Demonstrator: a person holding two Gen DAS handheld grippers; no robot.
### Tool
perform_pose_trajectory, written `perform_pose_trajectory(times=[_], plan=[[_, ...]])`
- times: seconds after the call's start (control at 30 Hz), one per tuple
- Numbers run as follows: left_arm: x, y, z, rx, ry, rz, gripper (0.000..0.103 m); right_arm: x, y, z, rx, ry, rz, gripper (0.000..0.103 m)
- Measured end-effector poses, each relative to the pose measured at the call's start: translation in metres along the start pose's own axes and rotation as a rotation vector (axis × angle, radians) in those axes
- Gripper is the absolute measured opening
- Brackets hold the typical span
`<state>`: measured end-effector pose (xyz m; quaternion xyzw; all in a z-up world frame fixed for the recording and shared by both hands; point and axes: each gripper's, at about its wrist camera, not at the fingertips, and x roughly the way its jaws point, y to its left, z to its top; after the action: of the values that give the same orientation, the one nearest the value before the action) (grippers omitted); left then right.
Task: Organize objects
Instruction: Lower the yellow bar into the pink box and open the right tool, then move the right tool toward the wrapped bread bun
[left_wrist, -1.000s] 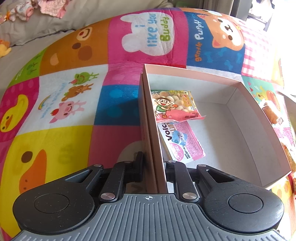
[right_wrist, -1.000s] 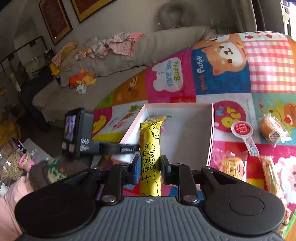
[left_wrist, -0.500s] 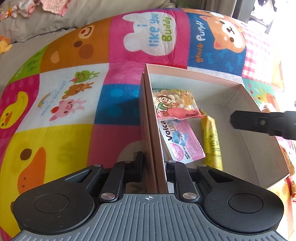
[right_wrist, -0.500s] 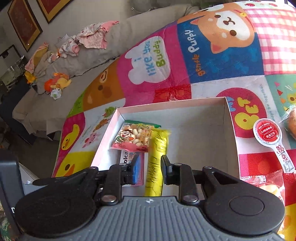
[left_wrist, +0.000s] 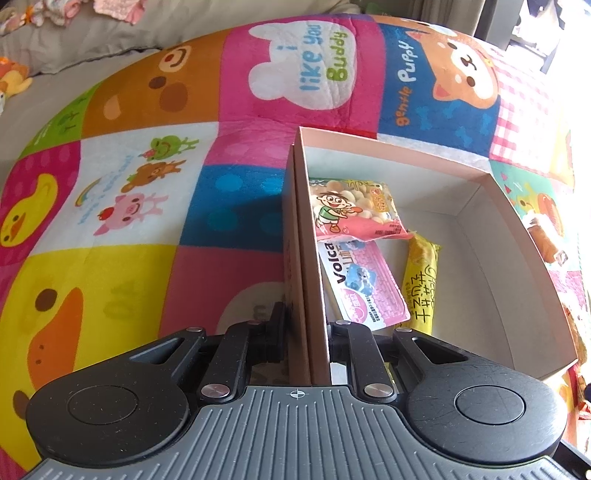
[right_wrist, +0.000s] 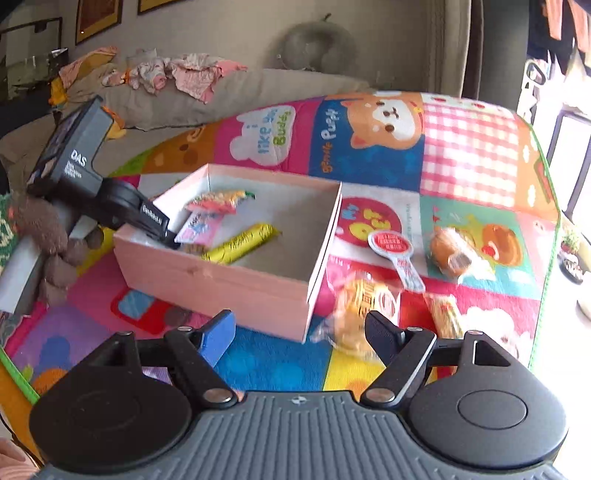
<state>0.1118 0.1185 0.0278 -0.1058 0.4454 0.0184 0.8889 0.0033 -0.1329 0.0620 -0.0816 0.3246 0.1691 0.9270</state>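
In the left wrist view, our left gripper is clamped on the near end of the left wall of the pink box, one finger outside it and one inside, just as it was a second ago. What has changed is inside: a yellow cheese stick now lies on the box floor, where a second ago there was only bare cardboard. It rests lengthwise beside the pink Volca packet, its far tip near the puffed-snack bag that leans against the left wall. The stick is a long slim wrapper, bright yellow with black lettering, crimped at its end.

In the right wrist view, our right gripper has let go of that stick and backed out of the box; its jaws are opening, with nothing between them. The stick lies slanted across the floor of the box, towards its near-left corner. So we judge that item stowed. On the play mat, off the right side of the box, more snacks wait: a round yellow packet blurred just ahead of our right finger, a red-lidded spoon packet and a wrapped bun. The round packet looks like our next pick.
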Motion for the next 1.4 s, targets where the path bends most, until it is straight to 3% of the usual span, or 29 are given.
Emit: perform_pose_trajectory(times=[0.13, 0.33, 0.7, 0.8, 0.87, 1.23, 1.4], plan=[[0.001, -0.005, 0.003, 0.000, 0.010, 0.020, 0.016, 0.023, -0.011, -0.010, 0.087, 0.030, -0.061, 0.078], [0.002, -0.008, 0.004, -0.009, 0.013, 0.030, 0.016, 0.036, -0.033, -0.006, 0.169, -0.019, -0.105, 0.078], [0.006, -0.010, 0.004, -0.005, 0.008, -0.001, 0.016, 0.057, -0.039, -0.013, 0.058, 0.033, -0.086, 0.082], [0.006, -0.010, 0.003, -0.002, 0.004, -0.002, 0.016, 0.061, -0.037, -0.013, 0.045, 0.053, -0.087, 0.074], [0.006, -0.010, 0.004, -0.002, 0.004, -0.002, 0.016, 0.055, -0.037, -0.016, 0.032, 0.055, -0.089, 0.069], [0.006, -0.010, 0.002, 0.004, -0.003, -0.004, 0.016, -0.009, -0.029, -0.063, -0.005, 0.145, -0.077, 0.068], [0.006, -0.011, 0.002, 0.005, -0.005, -0.004, 0.016, -0.029, -0.034, -0.062, 0.032, 0.110, -0.084, 0.075]])
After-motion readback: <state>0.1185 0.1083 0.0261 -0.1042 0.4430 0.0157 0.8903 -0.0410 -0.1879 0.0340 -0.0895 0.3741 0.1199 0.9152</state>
